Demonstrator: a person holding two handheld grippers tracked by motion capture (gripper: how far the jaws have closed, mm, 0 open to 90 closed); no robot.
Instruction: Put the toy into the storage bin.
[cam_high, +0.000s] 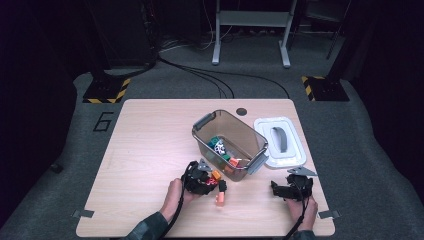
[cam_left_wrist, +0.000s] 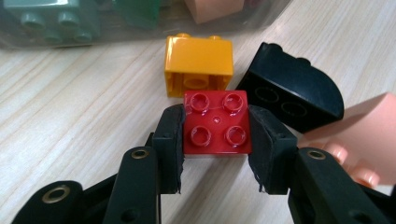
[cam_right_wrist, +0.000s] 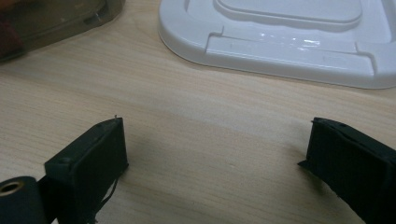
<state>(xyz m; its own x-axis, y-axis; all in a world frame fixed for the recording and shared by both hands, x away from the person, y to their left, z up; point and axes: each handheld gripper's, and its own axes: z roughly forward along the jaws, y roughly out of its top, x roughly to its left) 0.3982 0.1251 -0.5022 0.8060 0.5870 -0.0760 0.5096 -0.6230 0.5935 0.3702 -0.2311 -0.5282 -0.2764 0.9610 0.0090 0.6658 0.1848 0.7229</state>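
Observation:
A red four-stud brick (cam_left_wrist: 216, 123) lies on the wooden table (cam_high: 145, 150) between the pads of my left gripper (cam_left_wrist: 216, 137), which press on both its sides. Just beyond it lie an orange brick (cam_left_wrist: 198, 65) and a black curved brick (cam_left_wrist: 292, 88); a pink brick (cam_left_wrist: 359, 135) lies to the right. In the high view the left gripper (cam_high: 202, 181) is low at the near end of the clear bin (cam_high: 250, 135). My right gripper (cam_right_wrist: 215, 140) stands open over bare wood, with nothing between its jaws.
The clear bin holds several coloured bricks. Its white lid (cam_high: 280, 142) lies flat to the right of it, just beyond the right gripper (cam_high: 292, 189). The table's front edge runs close behind both hands.

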